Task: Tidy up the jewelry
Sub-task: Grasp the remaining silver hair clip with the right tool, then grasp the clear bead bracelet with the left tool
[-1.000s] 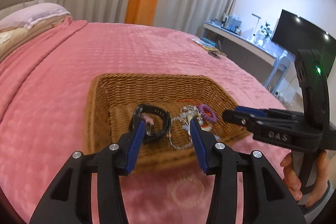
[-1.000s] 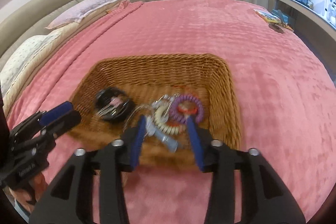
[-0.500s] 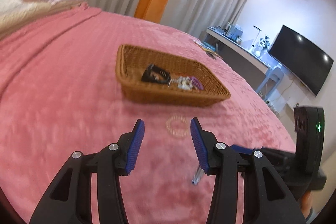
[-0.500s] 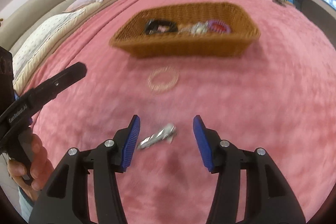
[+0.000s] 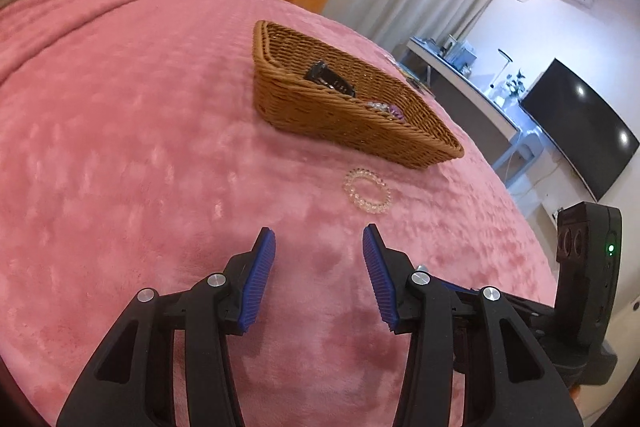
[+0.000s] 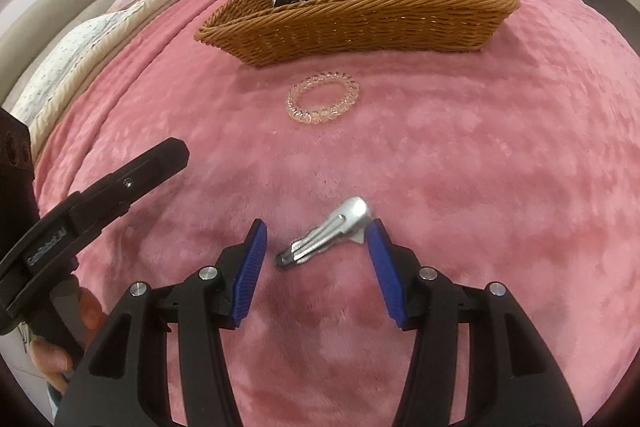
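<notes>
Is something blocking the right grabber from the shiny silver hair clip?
No. The silver hair clip lies bare on the pink blanket, right between the open fingers of the right gripper. Nothing visible covers it or sits in the gap.

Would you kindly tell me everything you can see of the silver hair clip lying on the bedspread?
The hair clip is a slim, silver, metal-looking snap clip with a rounded broad end and a narrow dark tip. It lies flat and diagonal on the pink bedspread, broad end toward the wicker basket. It sits between the open fingers of the right gripper, which do not grip it. A small pale bit shows under its broad end.
</notes>
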The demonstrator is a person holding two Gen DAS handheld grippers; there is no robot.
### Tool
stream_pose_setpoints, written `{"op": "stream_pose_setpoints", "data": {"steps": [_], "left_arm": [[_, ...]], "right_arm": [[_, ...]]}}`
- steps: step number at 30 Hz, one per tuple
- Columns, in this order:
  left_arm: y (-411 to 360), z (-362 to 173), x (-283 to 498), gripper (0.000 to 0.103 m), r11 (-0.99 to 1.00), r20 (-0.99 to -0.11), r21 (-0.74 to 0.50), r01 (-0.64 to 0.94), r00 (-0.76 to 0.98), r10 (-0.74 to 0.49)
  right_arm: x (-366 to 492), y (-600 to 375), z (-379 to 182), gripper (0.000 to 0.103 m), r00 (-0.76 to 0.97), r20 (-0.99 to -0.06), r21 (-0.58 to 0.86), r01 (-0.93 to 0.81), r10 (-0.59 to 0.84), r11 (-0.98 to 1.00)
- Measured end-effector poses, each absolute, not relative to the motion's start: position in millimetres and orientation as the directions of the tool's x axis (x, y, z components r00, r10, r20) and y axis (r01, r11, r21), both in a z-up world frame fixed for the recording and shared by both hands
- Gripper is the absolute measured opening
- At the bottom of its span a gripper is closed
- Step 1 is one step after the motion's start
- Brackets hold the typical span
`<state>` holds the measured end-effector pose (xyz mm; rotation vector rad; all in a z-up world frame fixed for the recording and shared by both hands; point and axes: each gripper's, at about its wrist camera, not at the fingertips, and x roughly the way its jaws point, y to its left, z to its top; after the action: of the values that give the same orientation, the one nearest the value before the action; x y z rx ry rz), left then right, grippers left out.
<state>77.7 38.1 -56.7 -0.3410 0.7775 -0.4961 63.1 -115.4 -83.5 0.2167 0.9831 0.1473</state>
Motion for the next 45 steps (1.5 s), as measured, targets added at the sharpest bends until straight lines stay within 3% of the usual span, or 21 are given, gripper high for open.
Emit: {"op": "stream_pose_setpoints", "data": {"steps": [4, 8, 12, 17, 24, 31, 34, 36, 37, 43, 45], "left_arm": [[41.0, -58.9, 79.8, 0.044, 0.824, -0.575, -0.489, 0.285, 0.605, -0.550], [35.6, -59.9, 82.0, 0.044, 0.821, -0.589, -0.484, 0.304, 0.580, -0.562], [23.6, -56.4, 85.4, 0.044, 0.831, -0.623, -0.451, 0.325, 0.552, -0.554], [0.4, -45.4, 96.5, 0.044, 0.847, -0.674, -0.408, 0.341, 0.514, -0.531], [-36.1, -46.7, 128.5, 0.044, 0.872, -0.707, -0.372, 0.319, 0.512, -0.488], [-62.3, -63.8, 144.3, 0.044, 0.908, -0.734, -0.265, 0.324, 0.544, -0.408], [-64.1, -63.9, 141.7, 0.034, 0.918, -0.738, -0.228, 0.324, 0.558, -0.380], [-61.1, -65.1, 142.4, 0.013, 0.926, -0.738, -0.219, 0.307, 0.569, -0.363], [-58.6, -64.8, 142.0, 0.010, 0.925, -0.732, -0.229, 0.303, 0.572, -0.369], [-40.8, -62.2, 132.3, 0.008, 0.911, -0.685, -0.291, 0.292, 0.602, -0.411], [-31.9, -57.7, 126.6, 0.008, 0.899, -0.641, -0.328, 0.291, 0.631, -0.438]], "right_arm": [[69.0, -106.2, -85.1, 0.049, 0.565, -0.808, 0.201, -0.002, 0.167, 0.980], [74.1, -104.5, -85.9, 0.026, 0.565, -0.816, 0.151, 0.002, 0.124, 0.988], [74.1, -112.1, -84.4, 0.021, 0.560, -0.822, 0.095, -0.043, 0.103, 0.995], [85.3, -131.8, -81.9, 0.021, 0.573, -0.819, -0.018, -0.057, 0.018, 0.998], [118.9, -159.1, -83.5, 0.021, 0.616, -0.787, -0.072, -0.059, -0.020, 0.996], [122.7, -174.3, -86.0, 0.021, 0.643, -0.763, 0.017, -0.081, 0.065, 0.997], [120.9, -175.5, -86.8, 0.021, 0.648, -0.758, 0.022, -0.080, 0.069, 0.997], [119.2, -174.3, -86.5, 0.021, 0.656, -0.753, 0.008, -0.080, 0.058, 0.997], [118.4, -174.1, -86.0, 0.021, 0.659, -0.750, 0.004, -0.079, 0.055, 0.997], [107.5, -181.9, -85.4, 0.021, 0.666, -0.736, 0.066, -0.103, 0.118, 0.992], [96.1, -181.0, -76.9, 0.021, 0.706, -0.692, 0.076, -0.137, 0.151, 0.988]]}}
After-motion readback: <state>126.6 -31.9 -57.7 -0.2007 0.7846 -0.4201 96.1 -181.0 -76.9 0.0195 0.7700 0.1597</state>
